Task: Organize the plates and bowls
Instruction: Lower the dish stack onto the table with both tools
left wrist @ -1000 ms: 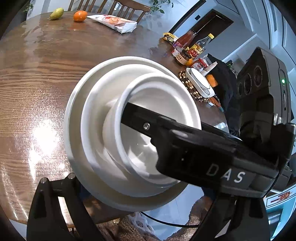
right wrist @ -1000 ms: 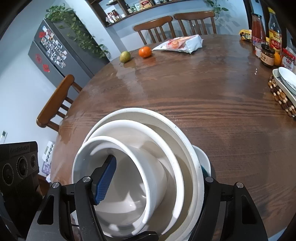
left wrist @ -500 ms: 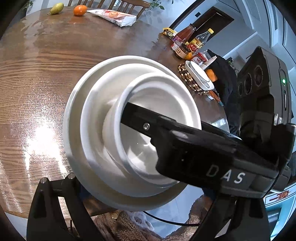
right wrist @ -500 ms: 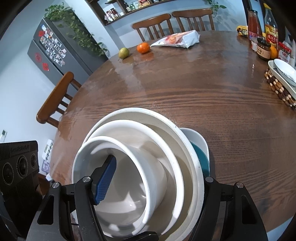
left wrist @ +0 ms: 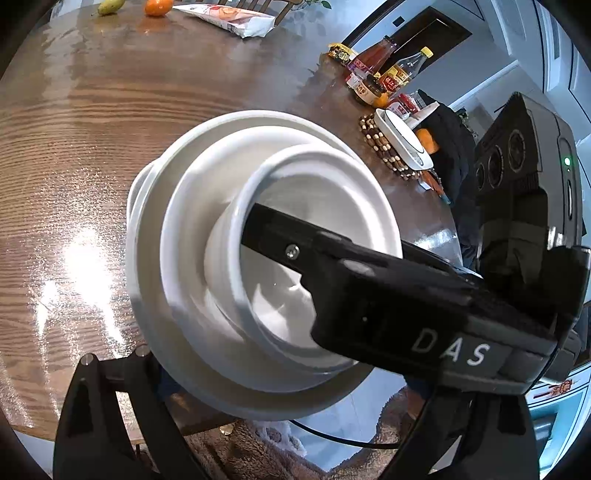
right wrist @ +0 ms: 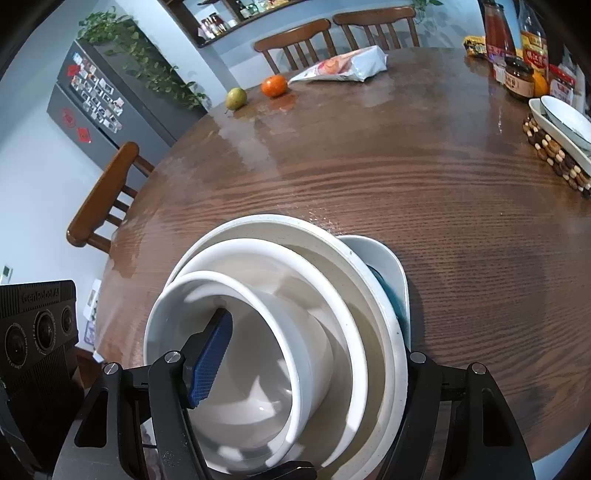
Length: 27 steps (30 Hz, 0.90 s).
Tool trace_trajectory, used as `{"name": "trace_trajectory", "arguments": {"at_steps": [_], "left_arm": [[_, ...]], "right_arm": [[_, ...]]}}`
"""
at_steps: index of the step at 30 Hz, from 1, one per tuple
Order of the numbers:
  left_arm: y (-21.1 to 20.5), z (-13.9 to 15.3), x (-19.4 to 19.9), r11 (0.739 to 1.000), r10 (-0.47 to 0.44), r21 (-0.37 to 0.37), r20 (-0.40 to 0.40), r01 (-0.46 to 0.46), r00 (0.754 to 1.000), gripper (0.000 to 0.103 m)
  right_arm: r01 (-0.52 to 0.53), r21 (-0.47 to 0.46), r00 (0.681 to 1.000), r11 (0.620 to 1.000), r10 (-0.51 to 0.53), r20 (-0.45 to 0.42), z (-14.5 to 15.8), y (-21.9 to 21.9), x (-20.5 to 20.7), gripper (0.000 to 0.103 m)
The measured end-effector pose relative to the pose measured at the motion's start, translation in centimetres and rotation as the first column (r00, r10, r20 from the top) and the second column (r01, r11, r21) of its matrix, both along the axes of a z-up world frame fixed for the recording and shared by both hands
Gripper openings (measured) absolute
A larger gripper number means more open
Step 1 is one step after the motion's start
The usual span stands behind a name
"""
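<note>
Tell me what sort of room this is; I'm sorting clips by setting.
Most likely a home dining room: a round wooden table with wooden chairs, a fridge covered in magnets, and sauce bottles.

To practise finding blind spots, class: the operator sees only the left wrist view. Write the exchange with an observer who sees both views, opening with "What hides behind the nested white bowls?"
Observer: A white dish with a teal inside peeks out past the right rim of the nested white ceramic bowls.
Operator: What covers the inner face of the black finger in the smallest bowl?
Observer: A blue textured pad, on the right gripper.
Operator: Anything at the table's left edge?
Observer: A brown wooden chair stands against the round wooden table.
</note>
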<state>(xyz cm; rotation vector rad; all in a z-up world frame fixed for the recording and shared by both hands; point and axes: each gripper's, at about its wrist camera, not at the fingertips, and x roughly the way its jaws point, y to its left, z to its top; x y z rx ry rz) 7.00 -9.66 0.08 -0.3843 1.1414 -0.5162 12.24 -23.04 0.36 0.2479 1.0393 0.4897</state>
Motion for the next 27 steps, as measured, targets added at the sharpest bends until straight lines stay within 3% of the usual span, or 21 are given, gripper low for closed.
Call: {"name": "trace_trajectory", "arguments": {"at_steps": [20,27], "left_arm": [[-0.1,-0.3,0.8,1.0,0.002,-0.006,0.014,-0.002,1.0,0.092],[0.3,0.2,1.1,1.0,0.006,0.028,0.047,-0.008,0.999,0.093]], "right_arm": [[0.022,-0.01,1.0,1.0,-0.023,-0.014,-0.4,-0.4,0.7,0.073],[0.039,-0.034,0.999,0.999,-0.04,-0.012,-0.3,-0.3,1.1,0.073]]}}
